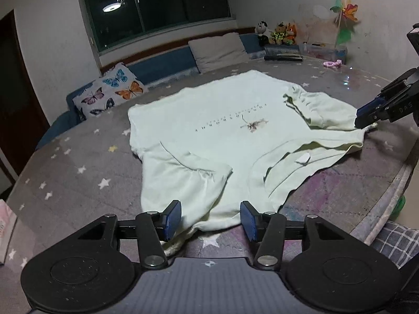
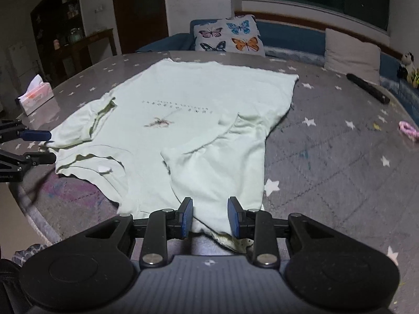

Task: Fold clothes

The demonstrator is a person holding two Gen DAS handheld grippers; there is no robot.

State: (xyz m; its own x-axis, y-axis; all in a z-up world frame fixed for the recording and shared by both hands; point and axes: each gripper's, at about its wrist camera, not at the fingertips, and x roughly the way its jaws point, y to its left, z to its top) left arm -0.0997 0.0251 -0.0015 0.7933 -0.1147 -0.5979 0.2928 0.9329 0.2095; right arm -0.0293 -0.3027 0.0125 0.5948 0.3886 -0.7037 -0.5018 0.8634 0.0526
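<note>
A pale green T-shirt (image 1: 209, 130) lies face up across the star-patterned desk (image 1: 78, 162), both sleeves folded inward. Left claw (image 1: 210, 219) and right claw (image 2: 210, 217) stand open astride its near edge, gripping nothing. Closing too shallowly could pinch one layer, dragging the folds askew.

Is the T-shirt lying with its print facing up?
Yes, the T-shirt lies on the table with its line of text and small graphic showing on top.
</note>
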